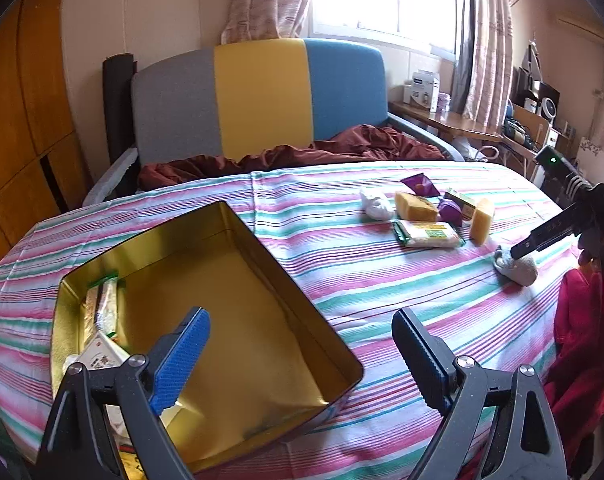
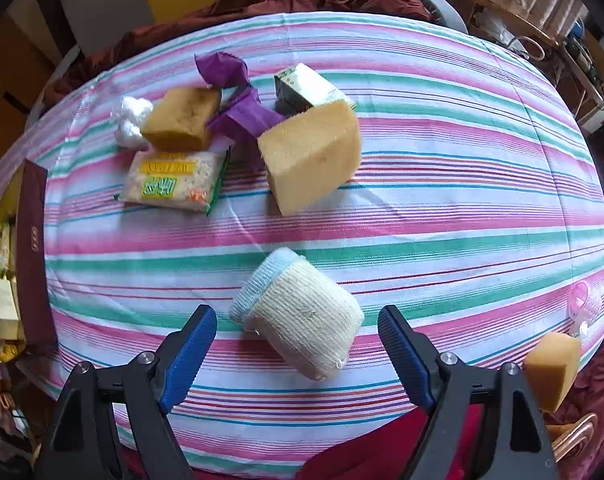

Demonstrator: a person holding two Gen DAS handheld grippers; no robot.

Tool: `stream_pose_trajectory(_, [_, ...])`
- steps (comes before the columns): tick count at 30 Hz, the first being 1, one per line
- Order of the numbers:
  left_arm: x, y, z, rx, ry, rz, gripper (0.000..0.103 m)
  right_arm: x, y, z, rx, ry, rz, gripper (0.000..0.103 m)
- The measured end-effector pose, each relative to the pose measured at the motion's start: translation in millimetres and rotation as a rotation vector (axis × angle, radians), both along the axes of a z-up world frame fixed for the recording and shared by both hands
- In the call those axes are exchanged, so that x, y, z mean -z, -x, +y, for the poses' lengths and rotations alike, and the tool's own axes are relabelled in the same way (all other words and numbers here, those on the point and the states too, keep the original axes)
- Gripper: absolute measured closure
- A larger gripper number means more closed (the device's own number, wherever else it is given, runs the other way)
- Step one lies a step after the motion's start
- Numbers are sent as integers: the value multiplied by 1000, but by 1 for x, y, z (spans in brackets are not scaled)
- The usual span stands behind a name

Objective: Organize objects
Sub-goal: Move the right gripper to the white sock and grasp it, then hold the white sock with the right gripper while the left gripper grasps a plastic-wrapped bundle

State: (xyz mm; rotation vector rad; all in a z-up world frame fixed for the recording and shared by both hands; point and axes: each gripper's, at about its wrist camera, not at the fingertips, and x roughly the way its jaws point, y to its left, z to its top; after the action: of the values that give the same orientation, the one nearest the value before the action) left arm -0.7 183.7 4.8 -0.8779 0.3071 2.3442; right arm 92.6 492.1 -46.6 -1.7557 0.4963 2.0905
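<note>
A gold tin box [image 1: 229, 240] sits on the striped table with a few packets [image 1: 101, 312] at its left end. My left gripper [image 1: 302, 356] is open and empty above the box's near right corner. My right gripper [image 2: 297, 344] is open around a rolled cream and pale blue sock [image 2: 302, 320], which lies on the cloth; the sock also shows in the left wrist view [image 1: 520, 268]. Beyond it lie two yellow sponges [image 2: 314, 160], a noodle packet [image 2: 173, 180], purple wrappers [image 2: 241, 116], a small carton [image 2: 306, 88] and a white bundle [image 2: 129, 120].
A sofa with a dark red blanket [image 1: 302, 152] stands behind the table. A red cloth [image 1: 582, 340] hangs at the table's right edge. Another sponge [image 2: 550, 368] and a pink item [image 2: 584, 304] sit at the near right edge. The box's dark red wall [image 2: 31, 256] is at far left.
</note>
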Motion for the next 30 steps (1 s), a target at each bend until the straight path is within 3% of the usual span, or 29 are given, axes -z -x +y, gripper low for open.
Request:
stream_pose_trajectory(4, [0, -2, 13, 30, -4, -15, 10, 13, 6, -6, -42, -47, -51, 19])
stream_pose_trajectory(8, [-2, -4, 27, 61, -2, -23, 10, 28, 11, -7, -48, -24, -55, 21])
stream_pose_trajectory(9, [-3, -3, 31, 67, -4, -31, 10, 31, 11, -8, -49, -13, -63, 38])
stream_pose_trajectory(10, [-4, -2, 36, 72, -6, -38, 10, 32, 11, -9, -49, -4, -59, 47])
stream_pose_trajectory(12, [-5, 1, 45, 80, -9, -59, 10, 28, 8, -11, -52, -18, -41, 50])
stream_pose_trajectory(22, [2, 47, 102, 38, -31, -255, 17, 16, -14, -4, -6, 93, 110, 52])
stream_pose_trajectory(30, [21, 92, 145, -29, -25, -323, 21, 7, -19, -1, -11, 133, 162, 52])
